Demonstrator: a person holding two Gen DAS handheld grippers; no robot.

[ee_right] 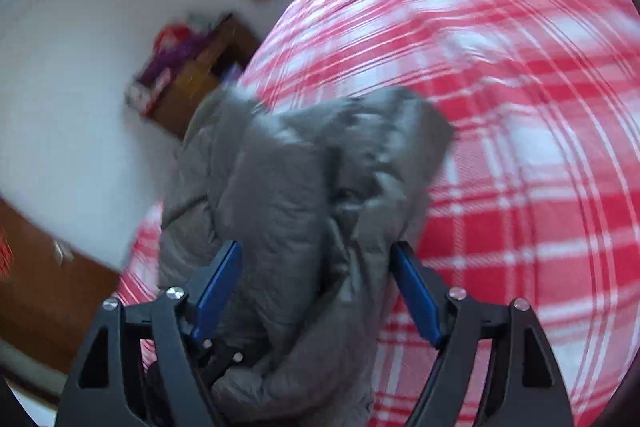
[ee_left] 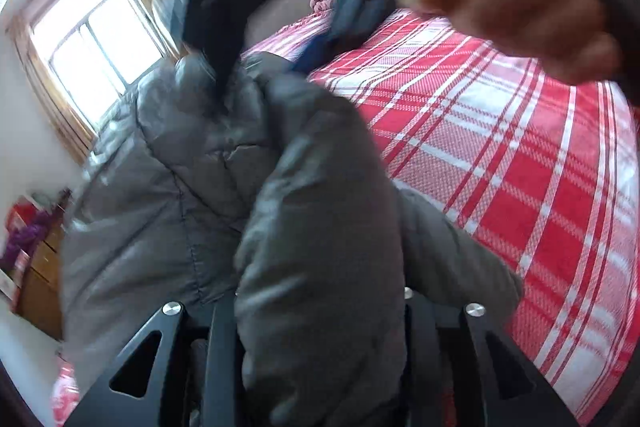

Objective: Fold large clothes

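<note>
The grey padded jacket [ee_right: 304, 195] lies bunched on the bed's red-and-white checked cover [ee_right: 520, 187], near the edge beside the white wall [ee_right: 72, 75] and a wooden cabinet [ee_right: 192, 87].

Right gripper [ee_right: 316, 291]: jaws stand apart, blue pads [ee_right: 218, 291] either side of a thick roll of jacket, neither visibly pressing on it. I judge nothing is held here.

Left gripper [ee_left: 320, 311]: a fat fold of the jacket [ee_left: 312, 227] fills the space between its fingers and hides the tips. It appears clamped on that fold, though pad contact itself is not visible.

A blurred hand [ee_left: 520, 15] shows at the top of the left view.

Risks, as I judge them:
- The slick, puffy fabric may spring back and undo any fold once released.
- If the left gripper pulls alone, the bulk may drag toward the bed edge and slide off.
- A grip on so thick a roll may catch only the outer layer, leaving inner layers skewed.
</note>
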